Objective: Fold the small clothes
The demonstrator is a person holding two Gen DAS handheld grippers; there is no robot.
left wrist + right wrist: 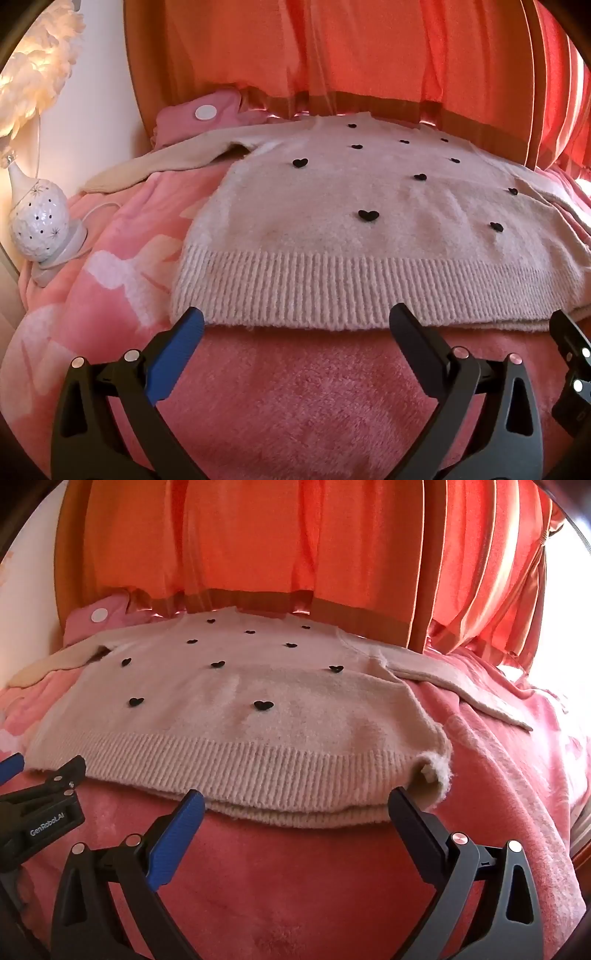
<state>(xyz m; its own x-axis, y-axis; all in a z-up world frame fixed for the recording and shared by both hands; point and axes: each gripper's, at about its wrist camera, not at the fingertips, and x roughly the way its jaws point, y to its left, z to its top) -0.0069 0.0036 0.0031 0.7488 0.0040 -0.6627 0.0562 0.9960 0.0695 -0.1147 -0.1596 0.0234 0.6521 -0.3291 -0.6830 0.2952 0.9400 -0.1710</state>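
Observation:
A cream knitted sweater (pixel 332 206) (pixel 229 709) with small black hearts lies flat on a pink fleece blanket (pixel 314 398) (pixel 314 886), ribbed hem toward me. Its left sleeve (pixel 147 166) stretches out to the left and its right sleeve (pixel 461 690) to the right. My left gripper (pixel 297 321) stands open just in front of the hem's left half, with nothing between its fingers. My right gripper (pixel 295 801) is open too, before the hem's right half near the curled corner (pixel 432 771). Each gripper shows at the edge of the other's view (pixel 569 350) (pixel 40 775).
Orange-red curtains (pixel 351 55) (pixel 295 535) hang behind the bed. A white ceramic lamp (pixel 37 221) with a cord stands at the left on the blanket's edge, below a feathery white lampshade (pixel 37 62). A pink pillow (pixel 207 110) lies behind the sweater.

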